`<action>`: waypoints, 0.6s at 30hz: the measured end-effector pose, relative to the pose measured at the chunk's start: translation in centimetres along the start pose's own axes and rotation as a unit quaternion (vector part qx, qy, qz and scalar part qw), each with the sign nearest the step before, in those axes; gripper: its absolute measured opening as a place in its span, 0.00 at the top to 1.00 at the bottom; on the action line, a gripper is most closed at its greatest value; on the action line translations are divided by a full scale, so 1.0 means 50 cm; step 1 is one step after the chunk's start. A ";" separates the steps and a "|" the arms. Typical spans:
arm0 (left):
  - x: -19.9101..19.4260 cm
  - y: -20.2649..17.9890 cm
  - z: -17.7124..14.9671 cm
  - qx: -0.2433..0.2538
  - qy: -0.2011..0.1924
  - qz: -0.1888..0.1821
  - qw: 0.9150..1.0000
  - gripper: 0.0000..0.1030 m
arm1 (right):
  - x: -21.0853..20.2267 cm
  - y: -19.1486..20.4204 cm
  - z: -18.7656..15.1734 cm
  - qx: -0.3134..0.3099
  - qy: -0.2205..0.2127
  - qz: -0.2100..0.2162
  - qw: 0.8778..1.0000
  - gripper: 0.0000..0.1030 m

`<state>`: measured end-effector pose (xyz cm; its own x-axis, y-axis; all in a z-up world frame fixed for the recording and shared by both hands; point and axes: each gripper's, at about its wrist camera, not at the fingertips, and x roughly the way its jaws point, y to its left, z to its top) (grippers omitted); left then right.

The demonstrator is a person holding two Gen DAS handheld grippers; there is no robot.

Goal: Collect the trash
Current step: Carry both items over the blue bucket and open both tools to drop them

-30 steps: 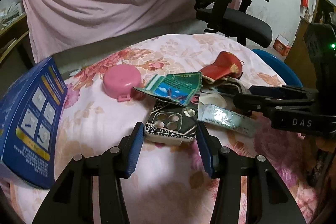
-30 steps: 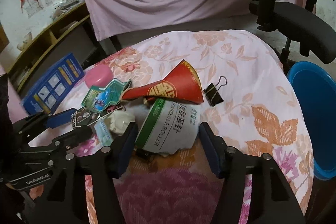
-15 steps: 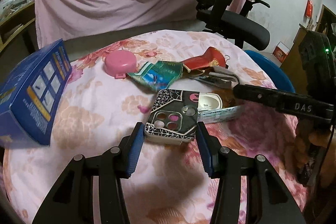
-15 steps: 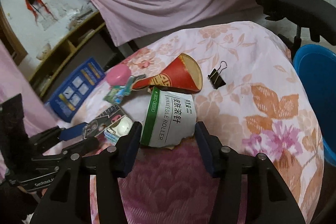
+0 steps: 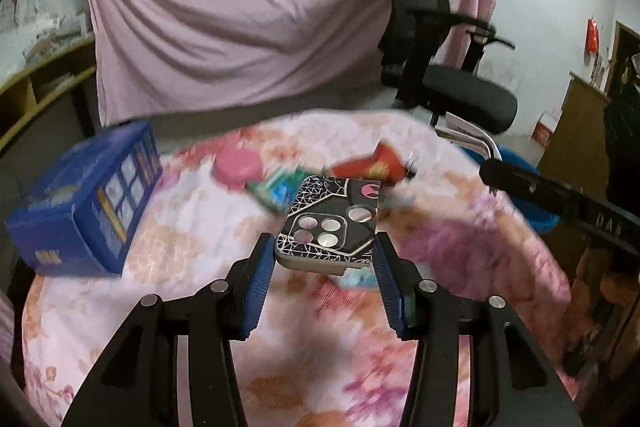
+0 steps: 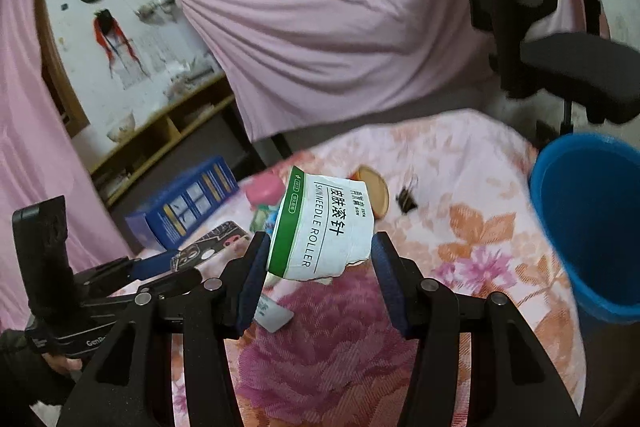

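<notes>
Above a round table draped in pink floral cloth (image 6: 460, 187), the right gripper (image 6: 318, 259) clamps a torn white-and-green cardboard packet (image 6: 324, 227). The left gripper (image 5: 325, 259) clamps a black patterned phone case (image 5: 328, 223). Both items hang clear of the cloth. A round blue plastic bin (image 6: 592, 227) stands at three o'clock. To do this well, carry each item level over the rim before letting go, with pads firm throughout.

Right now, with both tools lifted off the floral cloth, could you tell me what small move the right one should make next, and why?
Probably swing the right tool rightward toward the blue plastic bucket: it grips the torn white-and-green paper box clear of the floral tablecloth, and the bucket's open mouth sits just beside the table.
</notes>
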<state>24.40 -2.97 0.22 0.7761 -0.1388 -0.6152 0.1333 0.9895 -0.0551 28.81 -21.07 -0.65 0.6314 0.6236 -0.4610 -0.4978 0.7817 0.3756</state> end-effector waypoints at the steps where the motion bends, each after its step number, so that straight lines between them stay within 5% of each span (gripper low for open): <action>1: -0.006 -0.008 0.009 0.002 -0.016 -0.002 1.000 0.58 | -0.013 0.004 0.004 -0.010 -0.018 -0.002 1.000 0.51; 5: -0.024 -0.052 0.054 0.016 -0.077 -0.013 0.997 0.57 | -0.067 0.013 0.019 -0.042 -0.096 -0.018 0.994 0.51; 12: -0.028 -0.155 0.122 0.059 -0.147 -0.041 0.987 0.57 | -0.157 -0.056 0.038 0.010 -0.181 -0.018 0.983 0.51; 18: 0.022 -0.254 0.159 0.084 -0.147 -0.078 0.982 0.57 | -0.225 -0.121 0.022 0.035 -0.236 -0.067 0.969 0.51</action>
<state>28.46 -16.02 6.50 0.8795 -0.3177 -0.3543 0.3453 0.9384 0.0158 25.36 -32.82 3.18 0.8969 0.4314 -0.0971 -0.3618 0.8422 0.3998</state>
